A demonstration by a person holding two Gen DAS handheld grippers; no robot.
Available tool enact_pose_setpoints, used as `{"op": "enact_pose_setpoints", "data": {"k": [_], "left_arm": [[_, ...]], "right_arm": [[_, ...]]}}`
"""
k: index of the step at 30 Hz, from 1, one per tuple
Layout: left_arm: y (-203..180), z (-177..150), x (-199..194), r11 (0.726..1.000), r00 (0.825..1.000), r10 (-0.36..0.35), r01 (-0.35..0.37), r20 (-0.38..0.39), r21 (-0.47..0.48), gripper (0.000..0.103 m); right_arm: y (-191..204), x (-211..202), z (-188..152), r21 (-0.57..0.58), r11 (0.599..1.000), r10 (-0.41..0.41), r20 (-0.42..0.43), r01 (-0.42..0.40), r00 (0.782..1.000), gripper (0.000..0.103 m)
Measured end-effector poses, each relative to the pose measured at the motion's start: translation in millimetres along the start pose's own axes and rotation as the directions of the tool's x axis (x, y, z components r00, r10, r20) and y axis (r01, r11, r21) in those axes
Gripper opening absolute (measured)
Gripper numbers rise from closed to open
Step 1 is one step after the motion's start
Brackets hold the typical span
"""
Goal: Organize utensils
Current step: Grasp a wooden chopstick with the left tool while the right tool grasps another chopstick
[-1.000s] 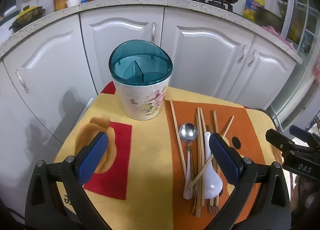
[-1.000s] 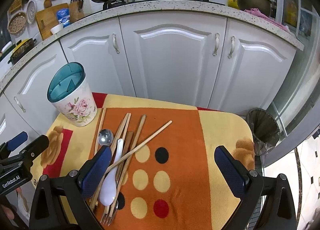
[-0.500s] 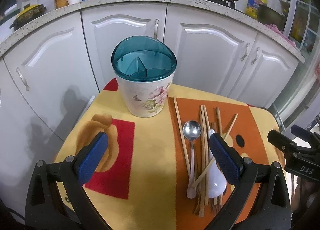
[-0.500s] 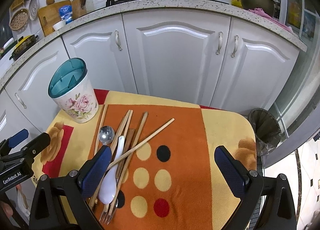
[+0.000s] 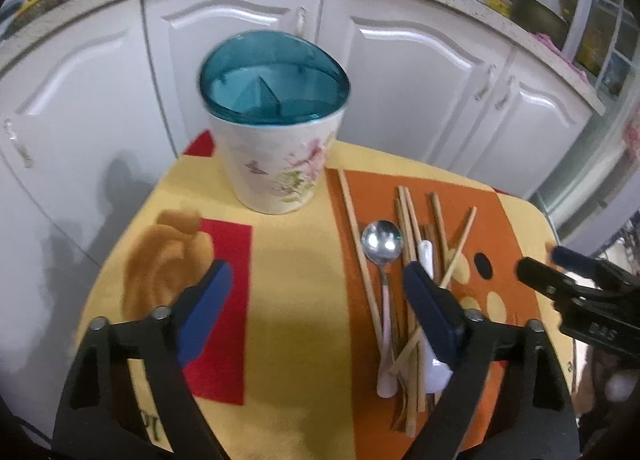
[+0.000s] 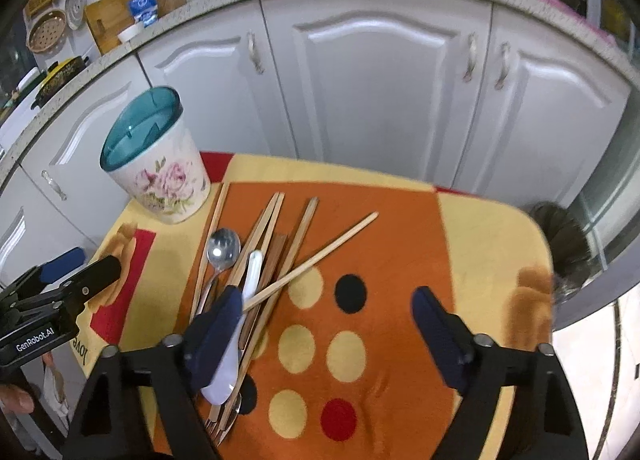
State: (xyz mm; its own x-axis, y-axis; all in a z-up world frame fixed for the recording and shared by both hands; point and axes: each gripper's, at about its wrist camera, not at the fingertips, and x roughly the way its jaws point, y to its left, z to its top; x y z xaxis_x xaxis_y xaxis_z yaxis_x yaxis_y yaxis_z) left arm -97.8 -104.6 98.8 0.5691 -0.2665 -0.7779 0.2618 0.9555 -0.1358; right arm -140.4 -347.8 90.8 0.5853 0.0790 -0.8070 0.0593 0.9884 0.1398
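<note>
A flowered holder (image 5: 276, 164) with a teal divided insert stands upright near the far left corner of the bench (image 5: 288, 300), which is covered by a yellow, orange and red cloth. To its right, on the orange strip, lies a loose pile of wooden chopsticks (image 6: 280, 256), a metal spoon (image 5: 382, 244) and a white spoon (image 6: 236, 340), some crossing one another. The left gripper (image 5: 316, 312) hovers over the cloth with its jaws closing, nothing between them. The right gripper (image 6: 328, 336) hangs over the dotted part of the cloth, jaws also closing on nothing; its left pad overlaps the pile in the right wrist view.
</note>
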Motion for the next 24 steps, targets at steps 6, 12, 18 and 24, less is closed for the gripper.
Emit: {"op": "enact_pose_setpoints", "data": {"k": [6, 12, 18, 24], "left_arm": [[-7.2, 4.8, 25.6, 0.997, 0.996, -0.070, 0.072, -0.052, 0.036, 0.069], [-8.9, 9.0, 62.2, 0.996, 0.987, -0.086, 0.090, -0.137, 0.024, 0.055], [-18.2, 8.6, 91.3, 0.996, 0.977, -0.056, 0.068, -0.207, 0.049, 0.039], [-23.7, 12.8, 101.5, 0.997, 0.980, -0.039, 0.052, -0.195, 0.060, 0.025]], "right_arm": [[-6.7, 29.7, 6.6, 0.038, 0.998, 0.049, -0.062, -0.046, 0.997, 0.064], [-16.0, 56.1, 20.2, 0.085, 0.994, 0.080, -0.100, -0.072, 0.992, 0.053], [-28.2, 83.7, 32.3, 0.111, 0.992, 0.068, -0.145, -0.052, 0.987, 0.039], [-30.5, 98.1, 47.0, 0.130, 0.988, 0.100, -0.145, -0.082, 0.984, 0.020]]}}
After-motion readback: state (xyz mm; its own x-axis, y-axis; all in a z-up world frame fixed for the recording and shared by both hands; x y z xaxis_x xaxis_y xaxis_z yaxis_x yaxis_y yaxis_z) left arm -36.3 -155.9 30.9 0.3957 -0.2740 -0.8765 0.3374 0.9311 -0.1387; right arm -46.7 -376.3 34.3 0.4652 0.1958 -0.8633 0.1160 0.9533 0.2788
